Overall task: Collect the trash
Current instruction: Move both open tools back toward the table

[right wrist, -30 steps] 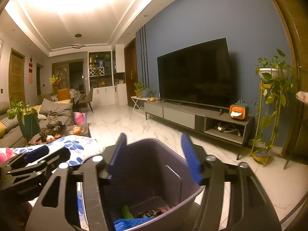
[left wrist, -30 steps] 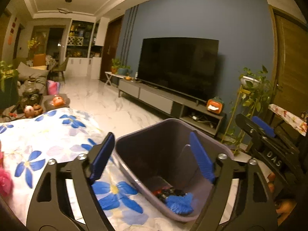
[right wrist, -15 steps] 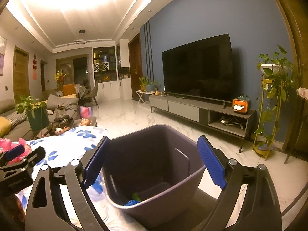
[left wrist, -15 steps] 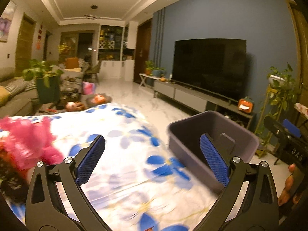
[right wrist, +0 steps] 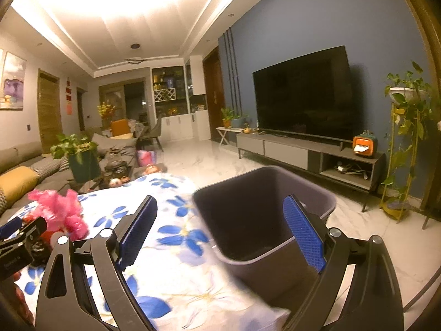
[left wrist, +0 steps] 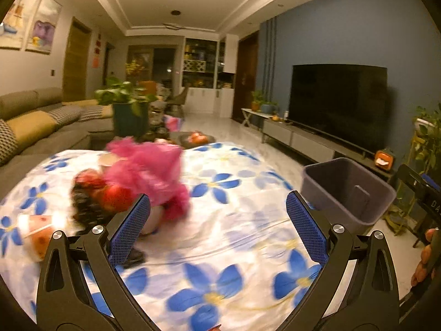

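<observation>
**A:** What has changed in the last second?

**B:** The left gripper has swung away from the grey bin. A second ago it looked straight down into the bin, where dark scraps and something blue lay at the bottom. Now it faces the flowered tablecloth and the litter left on it. I judge that one drop is finished and the next pickup is starting.

**A:** Where is that litter?

**B:** In the left wrist view, a pile sits ahead and to the left of the left gripper, on the cloth. It is blurred by motion. It includes pink crinkled plastic, something red and dark below it, and a pale cup-like piece further left. The pile's near edge shows just beyond the gripper's left finger; whether they touch, I cannot tell.

**A:** Are the grippers holding anything?

**B:** No. Both have their jaws spread wide with nothing between the blue pads.

**A:** And the right one?

**B:** The right gripper points toward the bin, which stands at the cloth's right edge, partly framed by its fingers. It has drawn back slightly, so the bin's bottom is now hidden. The pink plastic lies well off to its left.
</observation>
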Demonstrator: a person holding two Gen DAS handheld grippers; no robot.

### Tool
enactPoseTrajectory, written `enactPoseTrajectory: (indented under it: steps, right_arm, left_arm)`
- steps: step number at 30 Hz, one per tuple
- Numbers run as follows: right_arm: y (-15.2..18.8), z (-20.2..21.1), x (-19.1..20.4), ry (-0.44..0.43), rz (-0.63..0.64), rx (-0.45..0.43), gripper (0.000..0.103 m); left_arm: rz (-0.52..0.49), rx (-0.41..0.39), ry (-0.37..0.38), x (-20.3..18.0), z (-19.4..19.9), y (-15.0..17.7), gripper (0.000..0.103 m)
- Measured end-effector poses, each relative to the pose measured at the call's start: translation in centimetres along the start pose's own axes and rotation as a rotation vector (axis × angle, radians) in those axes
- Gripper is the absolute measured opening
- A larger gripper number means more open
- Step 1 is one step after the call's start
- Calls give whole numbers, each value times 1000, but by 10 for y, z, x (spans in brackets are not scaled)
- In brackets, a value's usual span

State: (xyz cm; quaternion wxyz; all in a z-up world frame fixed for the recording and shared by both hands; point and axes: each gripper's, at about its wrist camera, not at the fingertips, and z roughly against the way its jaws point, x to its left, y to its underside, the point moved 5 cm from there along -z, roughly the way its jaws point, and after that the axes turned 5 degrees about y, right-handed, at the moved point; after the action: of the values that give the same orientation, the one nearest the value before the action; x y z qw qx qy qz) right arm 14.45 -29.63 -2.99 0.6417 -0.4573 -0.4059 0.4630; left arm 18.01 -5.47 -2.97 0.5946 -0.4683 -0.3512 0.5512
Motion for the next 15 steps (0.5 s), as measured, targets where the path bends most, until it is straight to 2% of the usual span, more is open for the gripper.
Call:
enactPoseTrajectory:
  steps: [5,15]
  right_arm:
    - [5,6,18,-30,-7,10,90]
    - [14,22,70,-126,36,9,90]
  left_arm:
    - [13,-17,-69,29,23,4,97]
    - [43,-26,-161,74,51,9,97]
